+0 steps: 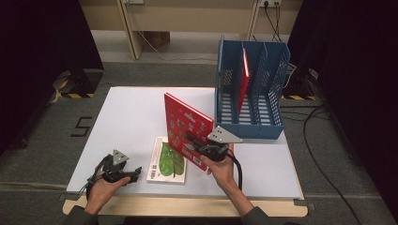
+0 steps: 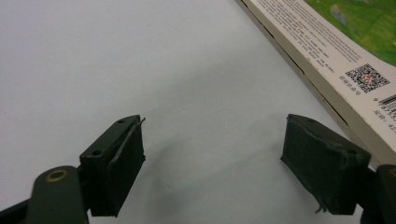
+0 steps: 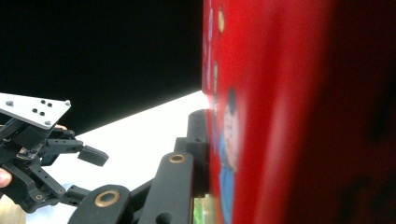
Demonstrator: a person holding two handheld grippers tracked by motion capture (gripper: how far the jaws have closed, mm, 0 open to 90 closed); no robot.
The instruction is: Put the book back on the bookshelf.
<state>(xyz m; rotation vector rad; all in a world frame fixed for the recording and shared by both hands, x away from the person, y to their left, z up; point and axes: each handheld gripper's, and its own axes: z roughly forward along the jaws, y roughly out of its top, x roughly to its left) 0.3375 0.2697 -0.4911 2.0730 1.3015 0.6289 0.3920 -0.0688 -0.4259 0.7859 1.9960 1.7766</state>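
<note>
White table [image 1: 136, 117] with a wooden front edge [image 1: 187, 206], standing on grey carpet floor [image 1: 42, 154]. Black curtains [image 1: 42, 37] hang left and right. Black-yellow hazard tape strips [image 1: 72, 95] at the curtain feet on both sides. Light wooden furniture legs [image 1: 129, 28] along the back wall, cardboard box [image 1: 157, 38] underneath. Wall socket [image 1: 270, 3] top right, black cables [image 1: 319, 154] trailing over the floor at right. A black "5" mark [image 1: 82, 125] on the carpet left of the table.

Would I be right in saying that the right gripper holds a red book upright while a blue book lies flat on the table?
Not quite: the book lying flat has a green cover, not blue, as the high view shows. The rest holds: the right gripper is clamped on the red book, which stands upright above the table.
</note>
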